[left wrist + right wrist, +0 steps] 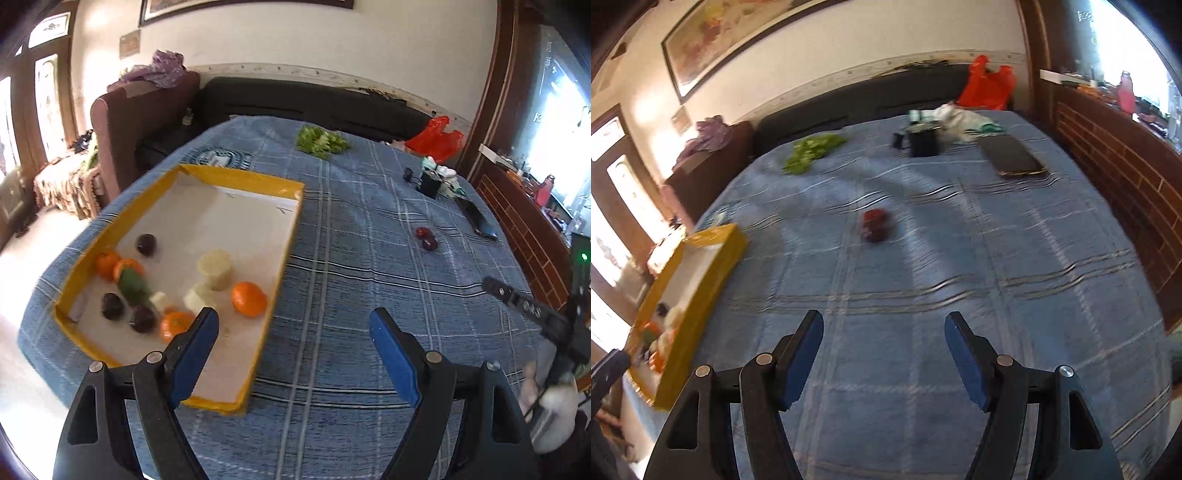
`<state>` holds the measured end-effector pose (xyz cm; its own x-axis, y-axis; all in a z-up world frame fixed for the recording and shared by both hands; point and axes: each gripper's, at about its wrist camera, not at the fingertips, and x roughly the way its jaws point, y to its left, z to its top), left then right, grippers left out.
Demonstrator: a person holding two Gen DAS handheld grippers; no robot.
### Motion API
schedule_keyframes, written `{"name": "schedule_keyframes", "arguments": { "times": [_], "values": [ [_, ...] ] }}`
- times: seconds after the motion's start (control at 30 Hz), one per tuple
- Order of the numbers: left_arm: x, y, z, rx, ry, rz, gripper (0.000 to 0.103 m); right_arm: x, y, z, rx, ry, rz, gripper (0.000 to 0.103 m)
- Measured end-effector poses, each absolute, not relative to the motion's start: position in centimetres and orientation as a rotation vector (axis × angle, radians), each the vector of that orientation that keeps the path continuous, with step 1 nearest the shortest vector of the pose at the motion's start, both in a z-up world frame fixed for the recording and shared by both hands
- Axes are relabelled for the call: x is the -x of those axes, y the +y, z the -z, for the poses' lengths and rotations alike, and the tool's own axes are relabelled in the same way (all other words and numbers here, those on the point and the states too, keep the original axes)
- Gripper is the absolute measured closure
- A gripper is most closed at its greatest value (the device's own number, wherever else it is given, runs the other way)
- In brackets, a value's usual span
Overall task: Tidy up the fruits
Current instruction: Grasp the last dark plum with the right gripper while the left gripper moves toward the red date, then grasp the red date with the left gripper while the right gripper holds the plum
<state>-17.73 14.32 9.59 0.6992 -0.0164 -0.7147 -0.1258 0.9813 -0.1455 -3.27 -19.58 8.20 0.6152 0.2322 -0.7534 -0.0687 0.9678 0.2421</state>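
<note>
A yellow-rimmed box [236,177] with a white floor sits on the blue checked cloth at left. It holds oranges [249,299], dark plums [146,244], a green fruit [133,286] and pale cut pieces [215,269]. Two dark red plums [426,238] lie together on the cloth to the right of the box; they also show blurred in the right wrist view [875,225]. My left gripper [293,325] is open and empty, over the box's near right corner. My right gripper [884,326] is open and empty, well short of the plums. The box shows at left [713,240].
A bunch of green leaves [322,141] lies at the far side of the table. A black box [923,142], a dark flat case [1012,155], white cloth and a red plastic bag [988,83] are at the far right. A sofa stands behind; a brick wall is on the right.
</note>
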Motion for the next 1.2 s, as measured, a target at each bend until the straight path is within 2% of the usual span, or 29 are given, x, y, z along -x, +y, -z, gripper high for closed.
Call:
{"name": "schedule_keyframes", "arguments": {
  "times": [0.23, 0.37, 0.63, 0.67, 0.7, 1.13, 1.2],
  "values": [
    [15.5, 12.9, -8.8, 0.182, 0.828, -0.012, 0.020, -3.5, -19.2, -6.9, -0.222, 0.908, -0.228, 0.030],
    [14.3, 13.0, -9.0, 0.184, 0.839, -0.009, 0.020, -7.3, -17.9, -5.0, -0.252, 0.957, -0.263, 0.037],
    [10.9, 13.4, -9.8, 0.217, 0.862, 0.016, 0.020, -10.0, -15.7, -2.9, -0.168, 0.981, -0.218, 0.039],
    [10.2, 13.2, -9.8, 0.226, 0.865, 0.027, 0.020, -10.1, -15.5, -2.9, -0.156, 0.980, -0.214, 0.052],
    [9.5, 12.8, -9.9, 0.227, 0.866, 0.036, 0.020, -10.2, -15.3, -2.9, -0.149, 0.981, -0.218, 0.072],
    [-1.5, 4.0, -7.5, 0.173, 0.955, 0.233, 0.021, -6.1, -22.5, -5.2, -0.368, 0.843, -0.172, 0.072],
    [-3.4, 2.2, -6.6, 0.166, 0.973, 0.263, 0.033, -6.5, -23.8, -4.9, -0.412, 0.848, -0.159, 0.072]
  ]
}}
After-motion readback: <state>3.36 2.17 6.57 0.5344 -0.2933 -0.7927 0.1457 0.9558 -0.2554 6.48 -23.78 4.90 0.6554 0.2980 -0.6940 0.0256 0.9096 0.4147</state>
